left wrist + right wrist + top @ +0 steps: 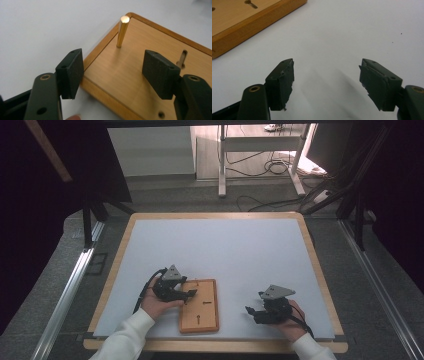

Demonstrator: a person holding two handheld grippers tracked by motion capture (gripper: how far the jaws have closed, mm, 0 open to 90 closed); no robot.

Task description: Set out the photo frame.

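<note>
Insp: Status, L side?

Me: My left gripper sits at the near-left corner of the wooden board. Jaws apart, nothing pinched. One pad hangs just off the board's edge, the other over its top face. The brass peg stands upright in its hole ahead of the pads, near the board's far corner, untouched.

Insp: Step in hand?

Me: Approach, by my read. I'm lining up on the peg, not yet around it. Next move: push fwd until the peg stands between the pads, keep them level w/ the shaft, then close. The peg is thin and smooth, so a grip off-centre could let it slip or tip.

Insp: R side?

Me: My right gripper rests over bare table, jaws wide, empty, well apart from the board. Its pad faces look worn, w/ ragged edges.

Insp: Materials?

Me: Board is flat, rectangular, light wood grain w/ a darker raised rim and rounded corners. A keyhole slot is cut in it and a small round hole near my pad. Peg is a polished metal cylinder w/ a flat top. Table top is matt, pale grey and smooth, framed in wood.

Insp: Board location?

Me: Near edge of the table, between my two hands, closer to the L.
</note>
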